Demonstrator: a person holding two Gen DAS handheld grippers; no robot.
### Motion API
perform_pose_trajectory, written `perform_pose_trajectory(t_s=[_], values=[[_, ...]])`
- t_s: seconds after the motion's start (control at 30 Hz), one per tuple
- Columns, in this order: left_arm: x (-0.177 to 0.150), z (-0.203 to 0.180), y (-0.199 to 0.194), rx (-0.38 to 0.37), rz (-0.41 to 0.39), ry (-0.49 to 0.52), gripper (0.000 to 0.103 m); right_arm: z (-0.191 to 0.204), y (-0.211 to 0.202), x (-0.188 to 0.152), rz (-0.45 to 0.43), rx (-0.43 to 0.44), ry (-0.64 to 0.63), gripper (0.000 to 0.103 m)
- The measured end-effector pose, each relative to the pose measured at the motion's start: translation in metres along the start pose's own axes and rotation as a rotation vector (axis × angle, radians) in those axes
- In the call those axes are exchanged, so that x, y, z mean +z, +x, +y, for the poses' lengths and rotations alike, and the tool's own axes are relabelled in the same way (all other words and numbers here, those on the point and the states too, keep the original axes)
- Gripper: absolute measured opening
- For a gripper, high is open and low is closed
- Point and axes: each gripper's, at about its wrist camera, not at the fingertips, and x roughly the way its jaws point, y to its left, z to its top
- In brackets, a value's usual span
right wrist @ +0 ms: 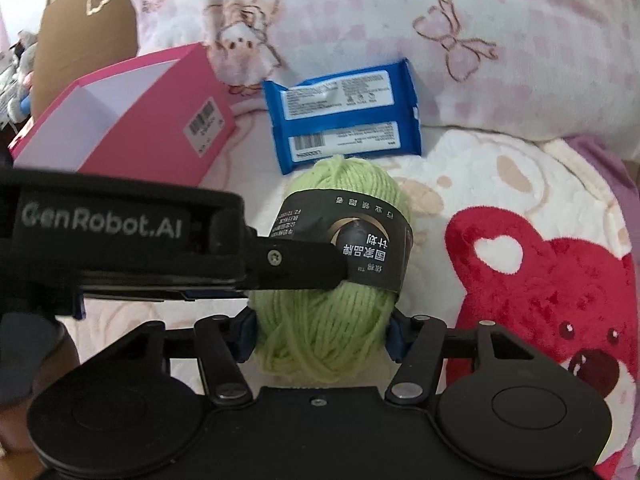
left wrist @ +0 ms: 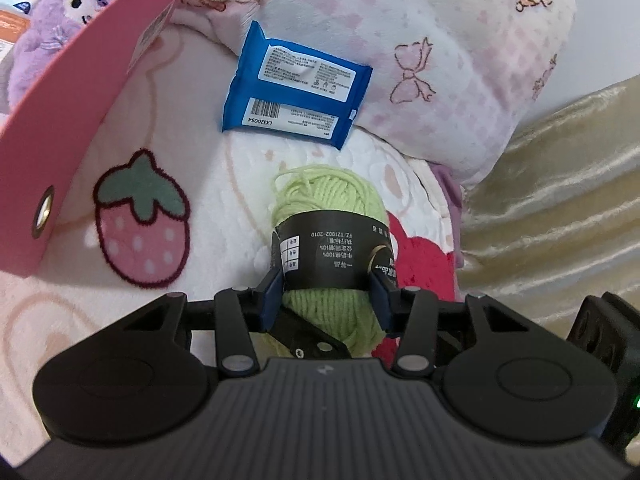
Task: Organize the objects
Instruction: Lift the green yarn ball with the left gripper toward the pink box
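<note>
Left wrist view first: at the lower centre the left gripper (left wrist: 328,294) has its two blue-padded fingers pressed against the sides of a light green ball of yarn wrapped in a black paper band (left wrist: 332,236) — a firm grasp, pads on the band's edges. The ball sits in the middle of the frame, resting on a white fleece blanket with a pink strawberry patch (left wrist: 140,220). Beyond the ball, in the upper middle, a blue plastic packet with white printed labels and a barcode (left wrist: 298,88) lies flat, apart from the yarn. A pink cardboard box (left wrist: 80,92) fills the upper left, one wall tilted across the frame, and a purple plush toy (left wrist: 60,20) peeks over it in the corner. A pale pink pillow with bow and lamb prints (left wrist: 440,60) takes the upper right, with cream satin fabric (left wrist: 560,208) at the right edge.

Right wrist view: the right gripper (right wrist: 320,336) at the lower centre has its fingers against both sides of the same yarn ball's near end — clenched on it as far as the frame shows. The left gripper's black body reaches in from the left, one finger lying across the band. Further up, the blue packet sits just behind the ball, the pink box open at the upper left. A red bear print (right wrist: 540,300) marks the blanket at the right.
</note>
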Motion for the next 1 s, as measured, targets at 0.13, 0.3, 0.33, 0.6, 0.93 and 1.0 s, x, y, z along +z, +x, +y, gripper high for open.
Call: perform_pose_trajectory(t_s=[0.13, 0.3, 0.33, 0.6, 0.93, 1.0], values=[[0.000, -0.003, -0.013, 0.006, 0.014, 0.000, 0.045, 0.002, -0.011, -0.002, -0.010, 0.026, -0.001, 0.064], [-0.004, -0.013, -0.036, 0.014, -0.019, 0.040, 0.045, 0.006, -0.032, -0.002, -0.054, 0.056, 0.020, 0.064], [-0.005, -0.015, -0.039, 0.016, -0.017, 0.043, 0.045, 0.006, -0.036, -0.003, -0.059, 0.059, 0.021, 0.064], [-0.020, -0.035, -0.059, 0.047, -0.019, 0.119, 0.045, 0.017, -0.060, -0.010, -0.087, 0.013, -0.030, 0.064], [-0.024, -0.052, -0.088, 0.071, -0.037, 0.190, 0.045, 0.025, -0.081, -0.011, -0.110, 0.050, 0.020, 0.064], [-0.024, -0.053, -0.092, 0.080, -0.022, 0.196, 0.045, 0.028, -0.084, -0.009, -0.087, 0.069, 0.041, 0.064]])
